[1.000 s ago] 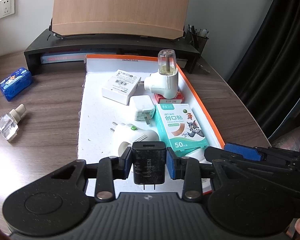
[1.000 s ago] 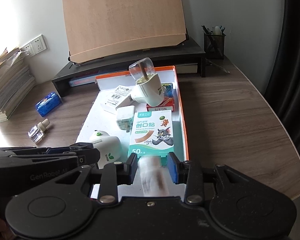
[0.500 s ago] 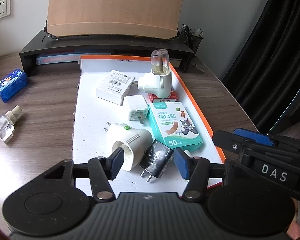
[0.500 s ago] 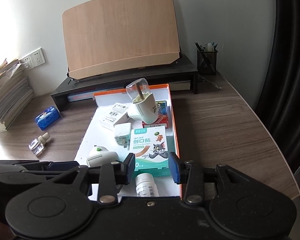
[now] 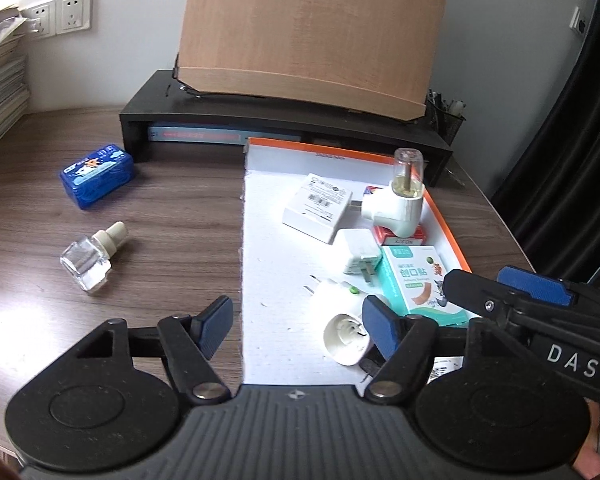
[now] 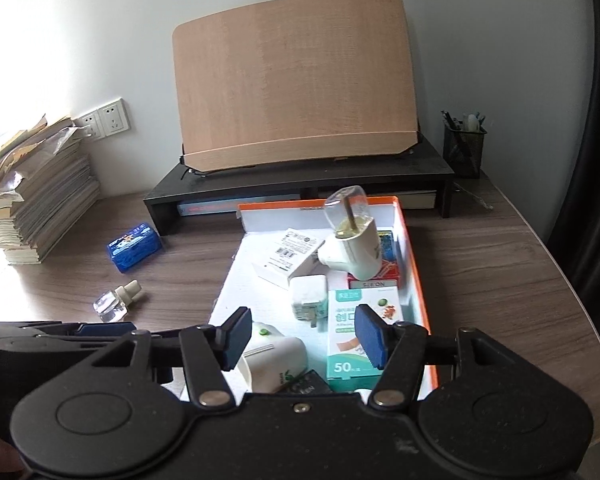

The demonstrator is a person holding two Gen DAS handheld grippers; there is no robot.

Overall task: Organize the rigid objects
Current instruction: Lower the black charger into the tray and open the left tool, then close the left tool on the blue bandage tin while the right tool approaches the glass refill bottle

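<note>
Soft daylight from left of the desk [image 5: 172, 240] glares there; sharp frames, fisheye-bent edges, dark corners.

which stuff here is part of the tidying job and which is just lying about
Part of the job:
orange tray
plaster box
white charger
blue box on the desk
small glass bottle on the desk

Just lying about:
wooden board
black stand
pen pot
paper stack

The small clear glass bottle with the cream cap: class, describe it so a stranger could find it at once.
Start at the shallow orange-rimmed white box on the wooden desk. Left of it, outside, lie two things. The small clear glass bottle lies on its side, nearer the camera than the blue plastic case, and is see-through.
</note>
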